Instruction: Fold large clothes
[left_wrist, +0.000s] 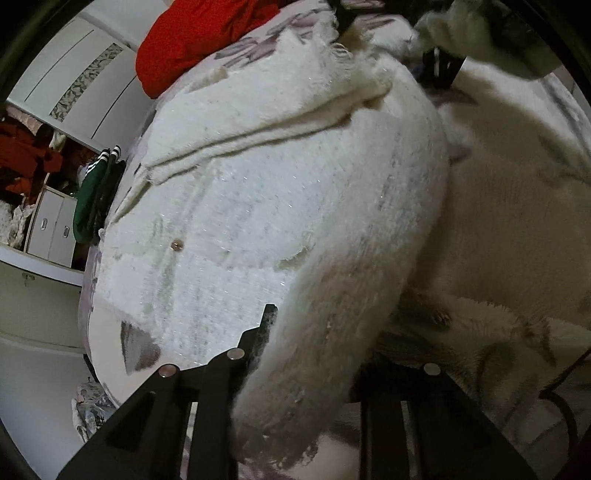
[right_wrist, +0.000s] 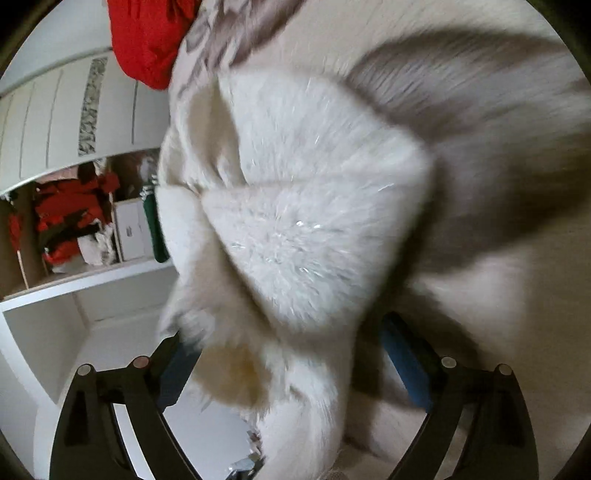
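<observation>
A large white fuzzy knit garment (left_wrist: 280, 206) with a small button lies spread on a bed with a pale floral cover (left_wrist: 122, 343). My left gripper (left_wrist: 314, 343) is shut on a fold of it near its lower edge; the cloth runs between the black fingers (left_wrist: 258, 343). My right gripper shows far off at the top of the left wrist view (left_wrist: 441, 68), holding another part. In the right wrist view the right gripper (right_wrist: 291, 354) is shut on a bunched part of the white garment (right_wrist: 295, 221), lifted and blurred.
A red garment (left_wrist: 192, 40) lies at the bed's far end and shows in the right wrist view (right_wrist: 147, 40). A green garment (left_wrist: 96, 199) hangs off the bed's left edge. White wardrobe doors (left_wrist: 74, 81) and shelves with clothes (right_wrist: 70, 221) stand to the left.
</observation>
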